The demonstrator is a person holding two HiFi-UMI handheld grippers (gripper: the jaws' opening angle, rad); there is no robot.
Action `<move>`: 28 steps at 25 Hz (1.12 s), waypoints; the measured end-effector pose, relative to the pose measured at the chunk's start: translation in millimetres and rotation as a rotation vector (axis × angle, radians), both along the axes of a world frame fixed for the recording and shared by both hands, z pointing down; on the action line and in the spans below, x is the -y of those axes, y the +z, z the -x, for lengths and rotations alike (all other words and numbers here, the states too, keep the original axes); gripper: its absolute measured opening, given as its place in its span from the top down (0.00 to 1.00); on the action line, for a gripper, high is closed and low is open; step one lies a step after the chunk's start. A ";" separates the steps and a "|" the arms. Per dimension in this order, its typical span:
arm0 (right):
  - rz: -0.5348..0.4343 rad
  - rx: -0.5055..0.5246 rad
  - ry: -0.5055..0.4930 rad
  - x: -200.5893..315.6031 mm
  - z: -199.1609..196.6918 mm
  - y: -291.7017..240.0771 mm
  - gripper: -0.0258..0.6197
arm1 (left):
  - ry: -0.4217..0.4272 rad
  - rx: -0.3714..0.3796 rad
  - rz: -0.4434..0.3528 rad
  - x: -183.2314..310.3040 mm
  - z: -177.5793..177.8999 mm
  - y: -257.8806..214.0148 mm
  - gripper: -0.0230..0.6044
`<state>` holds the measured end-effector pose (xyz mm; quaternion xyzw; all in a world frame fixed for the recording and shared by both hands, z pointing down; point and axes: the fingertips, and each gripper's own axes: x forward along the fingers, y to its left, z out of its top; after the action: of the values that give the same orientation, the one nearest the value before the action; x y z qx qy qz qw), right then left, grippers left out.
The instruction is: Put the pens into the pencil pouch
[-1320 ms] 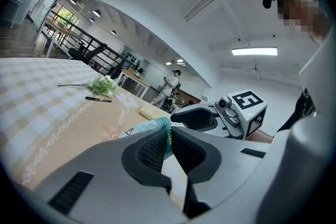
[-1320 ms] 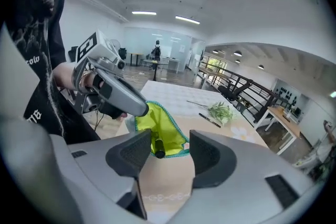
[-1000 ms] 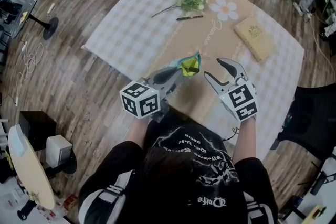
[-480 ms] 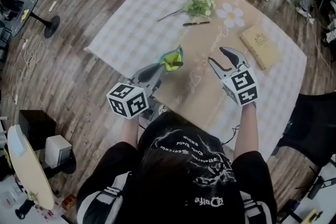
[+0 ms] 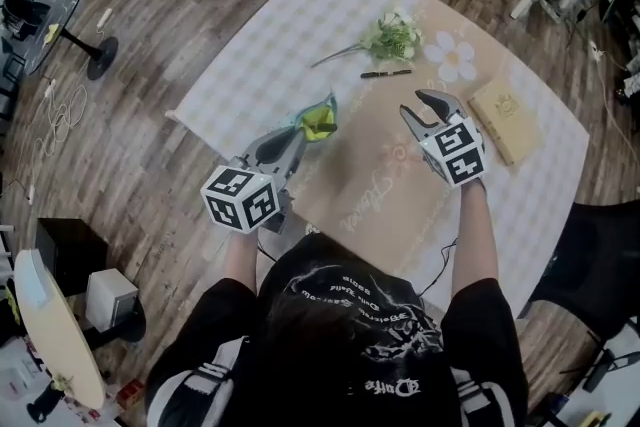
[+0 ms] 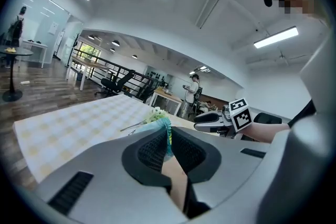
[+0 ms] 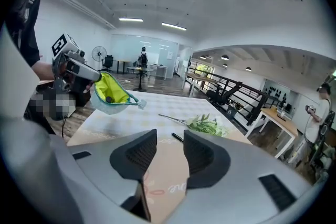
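Observation:
My left gripper [image 5: 303, 129] is shut on the edge of a teal pencil pouch [image 5: 318, 119] with a yellow-green lining, which hangs open above the table. The pouch [image 7: 110, 95] gapes toward the right gripper view, with something dark inside it. In the left gripper view the teal fabric [image 6: 166, 131] is pinched between the pads. My right gripper [image 5: 425, 107] hovers empty over the table's middle, its jaws closing with nothing between them. A black pen [image 5: 386, 73] lies on the cloth beyond it, next to the flowers; the pen [image 7: 177, 137] shows just past the right jaws.
A sprig of artificial flowers [image 5: 388, 37] lies at the far side of the checked tablecloth [image 5: 270, 45]. A tan notebook [image 5: 508, 119] rests at the right. A printed daisy [image 5: 452, 60] marks the cloth. Chairs and desks stand around the table.
Both grippers have moved forward across the table toward the pen and flowers, the pouch carried along by the left. The right jaws have narrowed.

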<state>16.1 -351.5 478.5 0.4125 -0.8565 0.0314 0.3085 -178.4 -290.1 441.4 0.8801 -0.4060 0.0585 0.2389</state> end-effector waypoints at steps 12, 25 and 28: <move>0.081 -0.041 -0.050 97.6 3.0 50.6 0.72 | -0.028 0.034 0.025 71.3 11.2 15.7 0.90; 0.142 -0.076 -0.043 161.9 -33.3 120.2 0.72 | -0.060 0.092 0.075 113.2 10.4 40.5 0.90; 0.141 -0.083 -0.049 170.1 -41.2 134.0 0.71 | -0.059 0.103 0.082 115.8 6.7 45.3 0.90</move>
<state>57.3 -521.5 612.6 0.3698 -0.8485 0.0669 0.3726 -185.0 -405.9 486.7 0.8532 -0.4407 0.1133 0.2550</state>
